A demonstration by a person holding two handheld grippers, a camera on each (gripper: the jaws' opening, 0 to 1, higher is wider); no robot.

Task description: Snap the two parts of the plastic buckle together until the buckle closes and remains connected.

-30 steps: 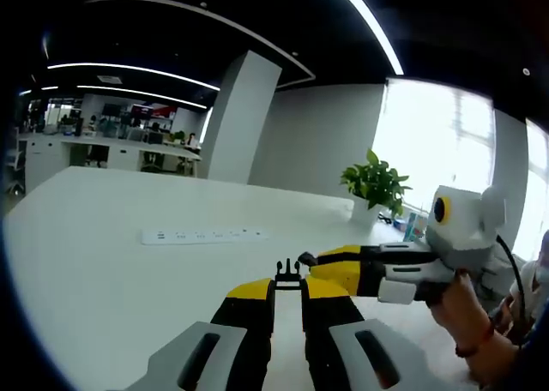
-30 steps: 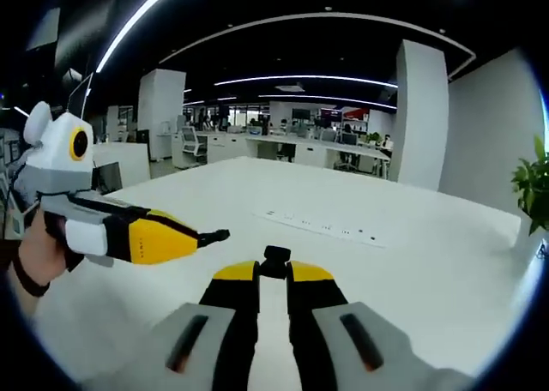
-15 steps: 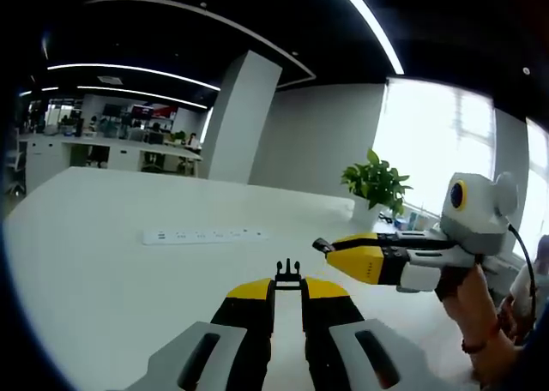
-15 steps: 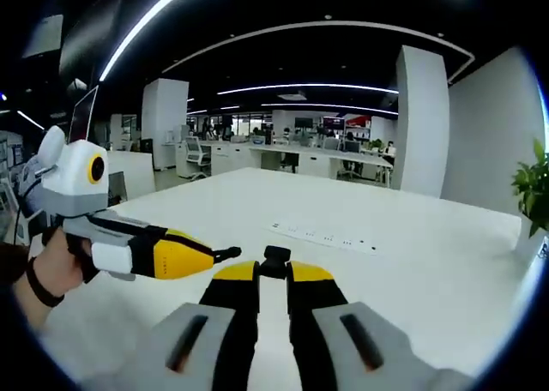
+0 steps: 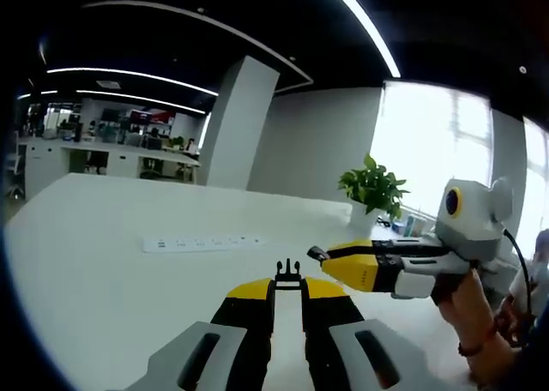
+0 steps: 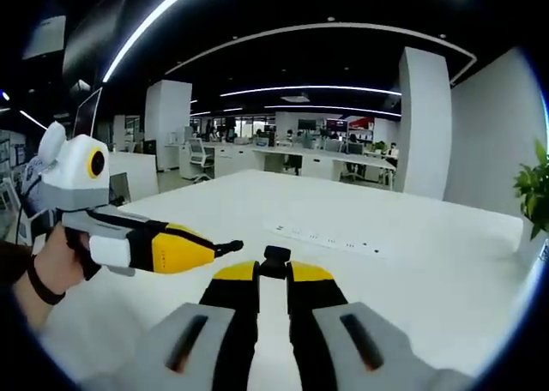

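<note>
Black plastic on both sides: left gripper [image 5: 288, 292] is clenched on the pronged buckle half [image 5: 288, 271], which pokes up past its yellow tips, and right gripper [image 6: 274, 275] is clamped on the socket buckle half [image 6: 275, 259], a small block w/ little sticking out. Both halves are held in the air above the white table [image 5: 103, 228], near each other but apart, not yet mated. Risks, as I judge them: each half is pinched by just a small bit, so an off-axis push could twist it in the jaws or pop it loose; prongs meeting the socket at an angle could jam w/o latching; a drop could send a half off the table edge and out of the workspace. Left gripper view catches the right gripper coming in from the side w/ a person's hand [image 5: 476, 322], plus a potted plant [image 5: 373, 185] and a bright window behind. Right gripper view gives the left gripper side-on, prongs aimed toward the socket, and the open office beyond. A power strip [image 6: 330, 234] lies well apart from the action.
</note>
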